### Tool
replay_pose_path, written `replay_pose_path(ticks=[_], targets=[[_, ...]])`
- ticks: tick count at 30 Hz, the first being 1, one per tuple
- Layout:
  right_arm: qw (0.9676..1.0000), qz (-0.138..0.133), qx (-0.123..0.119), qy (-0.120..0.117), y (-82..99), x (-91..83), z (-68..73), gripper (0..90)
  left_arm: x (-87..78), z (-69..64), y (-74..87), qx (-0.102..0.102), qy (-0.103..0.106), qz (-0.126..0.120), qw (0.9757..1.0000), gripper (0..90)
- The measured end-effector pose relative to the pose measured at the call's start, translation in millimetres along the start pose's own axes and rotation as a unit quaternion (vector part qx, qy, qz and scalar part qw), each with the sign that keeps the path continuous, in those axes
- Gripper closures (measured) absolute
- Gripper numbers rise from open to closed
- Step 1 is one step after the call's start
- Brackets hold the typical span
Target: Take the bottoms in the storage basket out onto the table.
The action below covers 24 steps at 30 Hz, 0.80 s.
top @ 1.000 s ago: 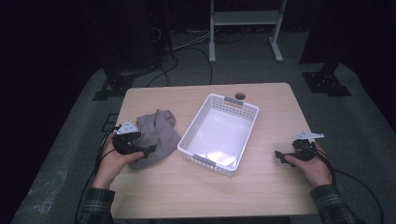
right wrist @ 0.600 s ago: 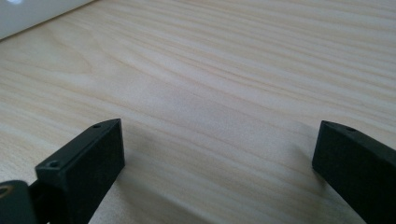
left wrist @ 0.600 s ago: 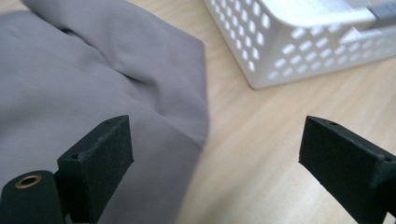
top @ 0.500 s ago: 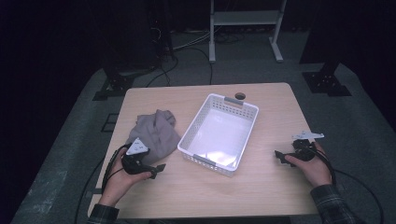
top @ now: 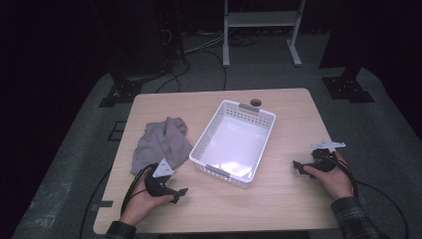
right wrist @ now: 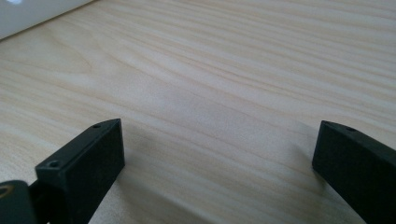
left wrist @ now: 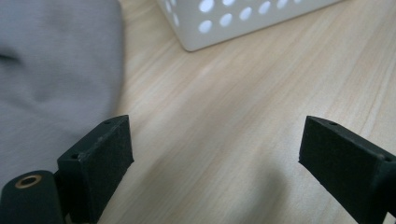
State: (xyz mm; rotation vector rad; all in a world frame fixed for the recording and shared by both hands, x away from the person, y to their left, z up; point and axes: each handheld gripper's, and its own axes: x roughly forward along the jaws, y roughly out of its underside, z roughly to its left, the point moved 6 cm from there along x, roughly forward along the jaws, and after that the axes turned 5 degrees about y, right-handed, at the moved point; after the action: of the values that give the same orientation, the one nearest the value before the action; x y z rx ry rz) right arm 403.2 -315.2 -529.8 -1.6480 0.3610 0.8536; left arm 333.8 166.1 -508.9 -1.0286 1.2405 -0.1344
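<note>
Light wood-grain table [top: 278, 199], matte and flat, carries a white perforated plastic basket [top: 234, 142] at centre, rectangular and empty, with a crumpled soft grey cloth [top: 161, 144] just beside it at 9 o'clock. Left gripper [top: 176, 194] sits at the cloth's 6 o'clock, jaws spread and empty over bare wood, the cloth at its 10 o'clock in the left gripper view [left wrist: 51, 70]; right gripper [top: 297, 166] rests released at the basket's 3 o'clock, well apart from the cloth. My read: the cloth goes into the basket, so swing left onto a raised fold, pinch deep since limp fabric slips, and lift clear of the rim.
</note>
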Motion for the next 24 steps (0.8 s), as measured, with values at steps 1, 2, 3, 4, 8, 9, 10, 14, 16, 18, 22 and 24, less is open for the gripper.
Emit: replay_pose_path(ticks=[1,2,3,4,8,9,10,14,16,18,22,24], targets=[[1.0000,0.000,0.000,0.000,0.0,0.0,0.0,1.2,0.0,0.0,0.0,0.000,0.000,0.000,1.0000,8.6],[1.0000,0.000,0.000,0.000,0.0,0.0,0.0,1.2,2.1,-0.5,0.5,0.002,0.001,0.001,1.0000,8.6],[1.0000,0.000,0.000,0.000,0.0,0.1,0.0,1.2,5.3,-0.1,2.5,0.002,0.002,0.007,1.0000,8.6],[1.0000,0.000,0.000,0.000,0.0,0.1,0.0,1.2,5.3,-0.1,2.5,0.002,0.002,0.007,1.0000,8.6],[1.0000,0.000,0.000,0.000,0.3,-0.3,0.1,1.2,9.1,1.1,2.8,0.003,0.004,0.007,1.0000,8.6],[1.0000,0.000,-0.001,0.000,0.5,-0.5,0.2,1.2,11.9,2.3,3.4,0.009,0.004,0.015,0.9998,8.6],[1.0000,0.000,-0.001,-0.001,0.8,-0.7,0.4,1.2,13.6,2.3,3.8,0.008,0.008,0.014,0.9998,8.6],[1.0000,0.000,-0.003,-0.003,2.5,-2.5,1.0,1.2,16.9,1.9,2.8,0.009,0.013,0.006,0.9999,6.2],[1.0000,0.000,-0.004,-0.003,2.6,-2.7,1.3,1.2,18.5,1.3,2.9,0.011,0.014,0.004,0.9998,5.6],[1.0000,-0.001,-0.007,-0.006,2.9,-2.9,1.5,1.2,21.0,0.2,2.7,0.012,0.017,-0.005,0.9998,1.0],[0.9998,-0.001,-0.014,-0.014,3.6,-3.8,2.7,1.2,22.0,-0.7,2.1,0.012,0.017,-0.007,0.9998,0.4],[0.9997,0.001,-0.017,-0.015,3.6,-4.1,2.9,1.3,21.9,-0.6,2.2,0.012,0.017,-0.007,0.9998,0.4]])
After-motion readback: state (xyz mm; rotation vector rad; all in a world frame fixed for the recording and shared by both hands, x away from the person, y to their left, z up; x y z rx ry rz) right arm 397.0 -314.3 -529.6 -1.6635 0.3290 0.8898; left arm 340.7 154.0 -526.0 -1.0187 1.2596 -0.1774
